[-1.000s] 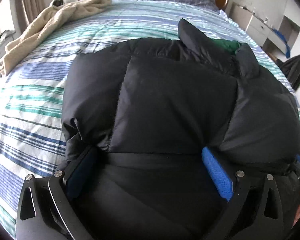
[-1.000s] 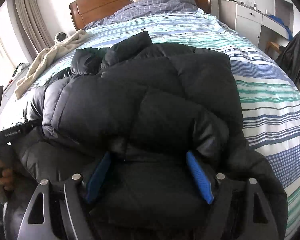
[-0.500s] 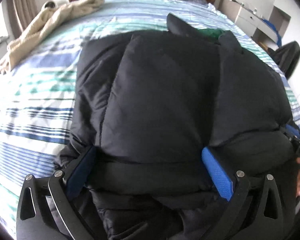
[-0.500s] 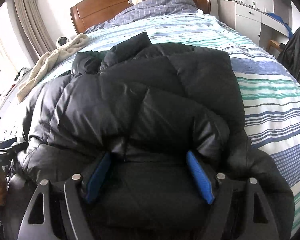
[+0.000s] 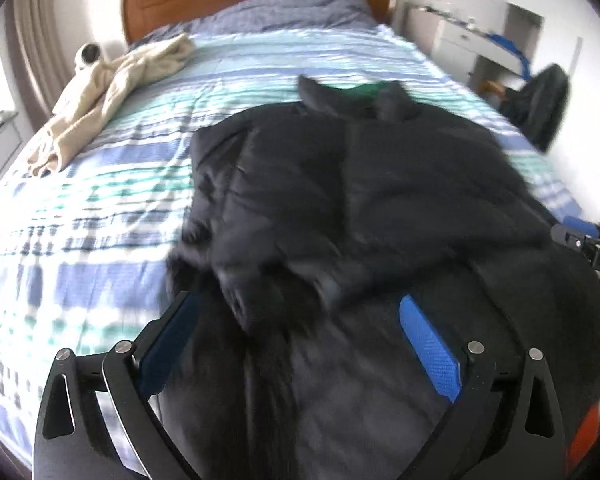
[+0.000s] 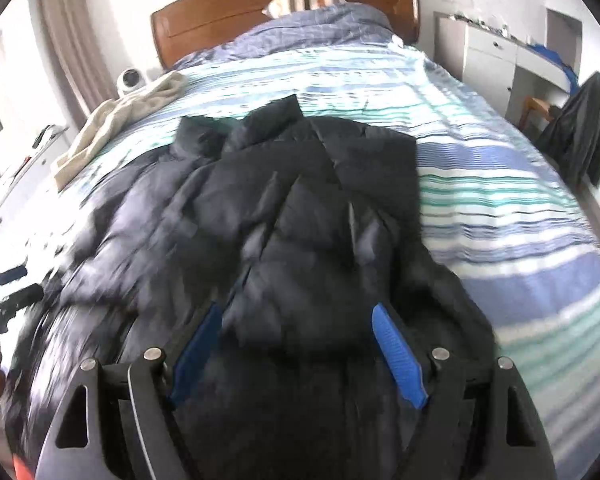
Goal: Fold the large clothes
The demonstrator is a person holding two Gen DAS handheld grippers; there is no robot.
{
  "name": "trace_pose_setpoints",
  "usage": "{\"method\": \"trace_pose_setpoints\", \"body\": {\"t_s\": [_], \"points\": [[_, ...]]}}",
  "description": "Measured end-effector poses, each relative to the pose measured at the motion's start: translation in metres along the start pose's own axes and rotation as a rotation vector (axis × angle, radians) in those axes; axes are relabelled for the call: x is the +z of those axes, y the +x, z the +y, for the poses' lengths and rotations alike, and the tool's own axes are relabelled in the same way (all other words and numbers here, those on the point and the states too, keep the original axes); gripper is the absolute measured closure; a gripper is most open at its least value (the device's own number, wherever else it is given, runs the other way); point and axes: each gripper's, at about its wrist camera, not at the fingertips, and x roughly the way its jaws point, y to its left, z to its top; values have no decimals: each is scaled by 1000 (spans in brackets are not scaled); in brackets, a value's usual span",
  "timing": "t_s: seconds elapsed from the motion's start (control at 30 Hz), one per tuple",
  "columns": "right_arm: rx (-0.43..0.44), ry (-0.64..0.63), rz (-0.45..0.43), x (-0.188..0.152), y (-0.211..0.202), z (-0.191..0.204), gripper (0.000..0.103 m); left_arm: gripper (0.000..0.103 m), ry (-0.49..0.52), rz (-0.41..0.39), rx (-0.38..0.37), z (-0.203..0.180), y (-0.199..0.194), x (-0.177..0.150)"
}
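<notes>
The black jacket (image 5: 360, 184) lies across the near half of the bed (image 5: 100, 208), collar toward the headboard (image 6: 284, 4), sides already turned in over the middle. Its near hem bulges between the fingers of both grippers, probably so the bottom can be carried toward the collar in one fold. The left gripper (image 5: 300, 340) has its blue pads wide apart with thick padding filling the gap; whether they actually pinch the fabric I cannot tell through the blur. The right gripper (image 6: 296, 348) stands just as wide, padding bunched between its pads; they seem to press on the hem, likely gripping it, though the blur leaves some doubt. Wide jaws suit so puffy a garment. A beige towel (image 5: 112, 92) lies well apart by the far left edge. No container is in view, so nothing holds the jacket but the bed
</notes>
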Motion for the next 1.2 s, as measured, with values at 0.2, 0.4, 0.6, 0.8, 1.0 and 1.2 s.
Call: {"method": "trace_pose_setpoints", "body": {"t_s": [0.2,0.4,0.6,0.8,1.0,1.2], "points": [[36,-87,121,-74,-12,8,23,1,110,56,27,-37,2,-61],[9,-83,75,-96,-51,11,23,1,43,70,14,-26,-23,-79],[10,-32,79,-109,-52,5,23,1,15,101,52,-18,-13,-105],[-6,-9,126,-127,-48,0,23,1,1,103,50,-15,-35,-109],[-55,13,34,-119,-98,-23,23,1,-60,41,125,31,-97,-109],[-119,6,-22,-97,-114,-46,23,1,-88,-52,101,55,-124,-93]]}}
